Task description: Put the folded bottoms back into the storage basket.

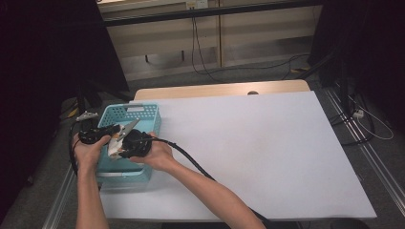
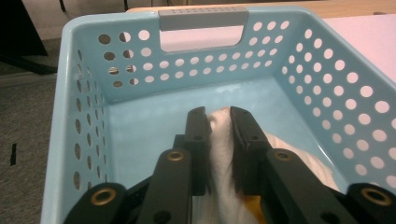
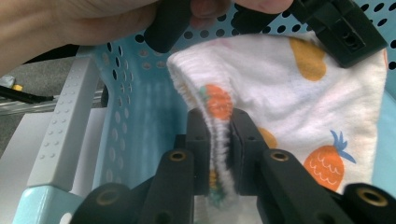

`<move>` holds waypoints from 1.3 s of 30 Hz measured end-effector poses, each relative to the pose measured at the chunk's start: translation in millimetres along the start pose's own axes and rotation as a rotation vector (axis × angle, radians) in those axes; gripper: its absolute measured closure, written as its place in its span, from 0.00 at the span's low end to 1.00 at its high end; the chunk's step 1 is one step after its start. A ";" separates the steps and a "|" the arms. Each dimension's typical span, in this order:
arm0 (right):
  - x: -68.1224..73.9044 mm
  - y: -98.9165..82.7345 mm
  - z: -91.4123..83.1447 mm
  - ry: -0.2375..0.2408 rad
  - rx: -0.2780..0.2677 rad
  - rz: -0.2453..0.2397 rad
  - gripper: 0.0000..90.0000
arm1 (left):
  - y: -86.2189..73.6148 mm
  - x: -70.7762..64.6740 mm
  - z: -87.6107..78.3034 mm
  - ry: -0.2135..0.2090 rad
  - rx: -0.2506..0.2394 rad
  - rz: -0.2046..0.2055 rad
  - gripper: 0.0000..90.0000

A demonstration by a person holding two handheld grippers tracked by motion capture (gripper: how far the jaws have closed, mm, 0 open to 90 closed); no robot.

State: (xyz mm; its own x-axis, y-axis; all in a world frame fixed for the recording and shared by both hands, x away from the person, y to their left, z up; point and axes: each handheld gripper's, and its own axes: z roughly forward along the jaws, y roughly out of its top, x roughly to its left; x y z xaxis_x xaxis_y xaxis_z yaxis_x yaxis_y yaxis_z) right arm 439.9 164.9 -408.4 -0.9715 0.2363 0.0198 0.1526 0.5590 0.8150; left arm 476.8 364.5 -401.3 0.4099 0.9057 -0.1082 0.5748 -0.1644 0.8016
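A white cloth point(image 3: 280, 88) printed with orange fruit hangs over the inside of a light blue perforated basket point(image 1: 143, 112) at the table's left edge. My left gripper point(image 2: 218, 114) points into the basket point(image 2: 70, 70), and the white cloth point(image 2: 219, 154) fills the gap between its jaws. My right gripper point(image 3: 219, 116) pinches a folded edge of the cloth. The left gripper point(image 3: 345, 37) grips the cloth's far corner in the right gripper view. In the high view the left gripper point(image 1: 117, 130) and right gripper point(image 1: 120, 147) meet over the basket, with the cloth point(image 1: 114, 148) between them.
The basket has a grey handle point(image 2: 203, 17) on its far wall and another point(image 3: 65, 121) on the near side. A white sheet point(image 1: 267, 148) covers the table to the right of the basket. A black cable point(image 1: 191, 160) trails from the right gripper across the sheet.
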 end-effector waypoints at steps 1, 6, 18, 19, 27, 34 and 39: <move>-0.3 -0.1 0.4 -0.001 0.000 0.004 0.83 | -0.1 -0.1 -0.3 0.007 -0.004 -0.006 0.78; -2.5 -0.3 1.9 -0.012 -0.017 0.034 0.62 | 0.6 -0.4 -3.6 0.033 -0.045 -0.004 0.61; -4.7 -1.5 -4.3 -0.008 -0.046 0.059 0.50 | 4.8 -3.7 -7.7 0.101 -0.114 0.026 0.22; -4.5 -1.5 -4.6 -0.007 -0.047 0.057 0.50 | 5.5 -4.1 -8.7 0.107 -0.125 0.026 0.20; -3.1 -3.8 -10.4 -0.006 -0.057 0.054 0.46 | 11.3 -7.1 -17.2 0.089 -0.172 0.050 0.10; -5.1 -5.8 -19.8 -0.038 -0.077 0.059 0.34 | 8.8 -6.5 -33.2 0.061 -0.197 0.072 0.05; -7.2 -6.8 -25.7 -0.078 -0.080 0.073 0.21 | 8.5 -22.1 -35.2 0.081 -0.174 0.157 0.07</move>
State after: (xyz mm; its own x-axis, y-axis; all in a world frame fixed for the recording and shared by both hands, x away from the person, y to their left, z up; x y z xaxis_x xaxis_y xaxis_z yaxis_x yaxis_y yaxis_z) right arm 441.2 139.0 -399.1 -0.9407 0.3372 0.0384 0.2047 0.4735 0.8567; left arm 447.7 356.8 -371.3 0.4224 0.9039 0.0672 0.3753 -0.2420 0.8948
